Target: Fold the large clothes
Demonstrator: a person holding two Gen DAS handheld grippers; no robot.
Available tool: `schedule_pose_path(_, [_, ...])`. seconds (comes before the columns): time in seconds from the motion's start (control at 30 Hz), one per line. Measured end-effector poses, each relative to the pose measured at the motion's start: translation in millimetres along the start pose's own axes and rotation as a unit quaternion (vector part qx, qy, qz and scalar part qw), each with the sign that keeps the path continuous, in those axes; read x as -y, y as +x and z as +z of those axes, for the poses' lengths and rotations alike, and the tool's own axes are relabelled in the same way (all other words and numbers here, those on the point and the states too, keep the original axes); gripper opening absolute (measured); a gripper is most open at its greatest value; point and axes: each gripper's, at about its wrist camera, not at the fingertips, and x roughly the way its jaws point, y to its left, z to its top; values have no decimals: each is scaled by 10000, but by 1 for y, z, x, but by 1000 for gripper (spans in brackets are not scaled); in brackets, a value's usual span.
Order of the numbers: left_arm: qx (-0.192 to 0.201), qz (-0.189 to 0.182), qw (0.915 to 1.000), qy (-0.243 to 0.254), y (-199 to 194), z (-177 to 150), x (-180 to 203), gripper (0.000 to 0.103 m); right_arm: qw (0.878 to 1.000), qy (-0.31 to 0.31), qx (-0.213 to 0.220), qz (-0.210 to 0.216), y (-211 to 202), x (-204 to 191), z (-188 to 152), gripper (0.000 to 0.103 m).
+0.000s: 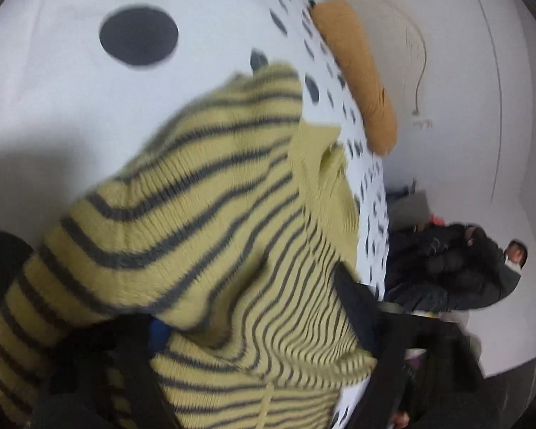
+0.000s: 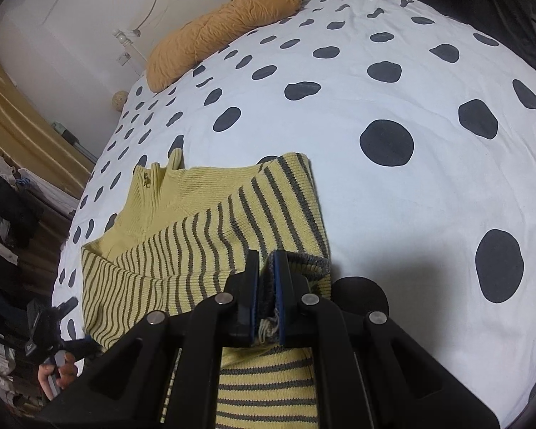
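Lying on the spotted bed [image 2: 428, 196], the striped sweater [image 2: 203, 236] was partly folded: one side was turned over the body, but the collar end lay flat. The right gripper [image 2: 266, 286] pinched a knit edge. The left gripper's [image 1: 253, 375] jaws were blurred; I could not tell their state.

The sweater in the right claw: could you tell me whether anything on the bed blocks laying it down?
Nothing visible does: the spotted sheet around the sweater lies bare, and the orange pillow sits far off at the headboard.
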Motion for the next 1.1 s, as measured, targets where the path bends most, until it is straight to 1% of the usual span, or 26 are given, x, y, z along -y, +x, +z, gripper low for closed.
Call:
schedule_pose_path(0.07, [436, -8, 9988, -205, -12, 4, -11, 10, 10000, -36, 33, 37, -1, -5, 0, 8])
schedule_pose_path(0.1, [627, -159, 9974, -331, -19, 6, -18, 10, 9999, -85, 52, 66, -1, -9, 0, 8])
schedule_pose_path(0.13, [972, -482, 9929, -481, -32, 6, -28, 9, 9998, -132, 89, 128, -2, -16, 2, 8])
schedule_pose_path(0.17, [1253, -667, 9883, -554, -42, 5, -31, 9, 9994, -219, 118, 228, -2, -25, 4, 8])
schedule_pose_path(0.2, [1580, -751, 9829, -571, -54, 5, -37, 9, 9989, -316, 158, 311, -2, -33, 6, 7])
schedule_pose_path(0.23, [1806, -743, 9789, -601, -63, 10, -43, 9, 9980, -461, 240, 365, -4, -45, 10, 1])
schedule_pose_path(0.27, [1970, -665, 9756, -707, -72, 15, -52, 9, 9967, -612, 399, 359, -7, -59, 17, 1])
schedule_pose_path(0.33, [1742, -685, 9778, -941, -68, 22, -68, 9, 9937, -785, 599, 531, -14, -80, 30, 1])
schedule_pose_path(0.37, [1647, -602, 9791, -1027, -65, 22, -75, 9, 9925, -807, 654, 641, -16, -87, 37, 1])
schedule_pose_path(0.4, [1609, -478, 9794, -1118, -63, 20, -82, 9, 9923, -805, 692, 632, -17, -92, 42, 1])
schedule_pose_path(0.47, [1593, -425, 9807, -1055, -62, 17, -86, 10, 9951, -680, 462, 548, -7, -91, 40, 1])
schedule_pose_path(0.5, [1602, -381, 9816, -967, -63, 16, -85, 11, 9969, -539, 110, 555, 3, -83, 30, 3])
schedule_pose_path(0.57, [1596, -267, 9832, -846, -58, 15, -78, 11, 9975, -249, -463, 480, 21, -70, 9, 12])
schedule_pose_path(0.6, [1580, -233, 9838, -819, -57, 15, -76, 12, 9960, -76, -744, 485, 30, -65, -1, 19])
schedule_pose_path(0.63, [1567, -205, 9842, -797, -57, 13, -76, 12, 9945, 60, -915, 507, 36, -62, -7, 23])
schedule_pose_path(0.67, [1552, -197, 9846, -781, -55, 13, -75, 12, 9933, 182, -1020, 503, 42, -62, -10, 25])
schedule_pose_path(0.7, [1538, -213, 9847, -792, -56, 12, -74, 12, 9929, 257, -1049, 502, 45, -66, -11, 34])
schedule_pose_path(0.73, [1521, -235, 9847, -816, -57, 14, -76, 12, 9927, 333, -1066, 456, 48, -71, -9, 50])
schedule_pose_path(0.77, [1486, -227, 9852, -829, -58, 19, -76, 12, 9931, 338, -1059, 380, 52, -77, -6, 55])
schedule_pose_path(0.8, [1459, -202, 9857, -812, -57, 21, -75, 13, 9934, 293, -1094, 154, 56, -84, -3, 60])
schedule_pose_path(0.87, [1406, -43, 9877, -681, -57, 20, -72, 15, 9899, 225, -1284, -551, 69, -99, 3, 61])
schedule_pose_path(0.93, [1400, 92, 9888, -516, -55, 22, -67, 20, 9789, 304, -1658, -1155, 88, -107, 4, 61])
schedule_pose_path(1.0, [1422, 235, 9892, -279, -51, 22, -59, 30, 9706, 163, -1911, -1452, 106, -118, 4, 61])
schedule_pose_path(1.03, [1414, 309, 9893, -162, -50, 21, -54, 32, 9662, 58, -2002, -1620, 116, -124, 4, 61])
schedule_pose_path(1.07, [1392, 357, 9896, -82, -50, 20, -51, 36, 9619, -25, -2046, -1812, 124, -130, 3, 61])
schedule_pose_path(1.1, [1377, 404, 9897, -6, -49, 19, -47, 41, 9602, -26, -2076, -1869, 129, -134, 3, 61])
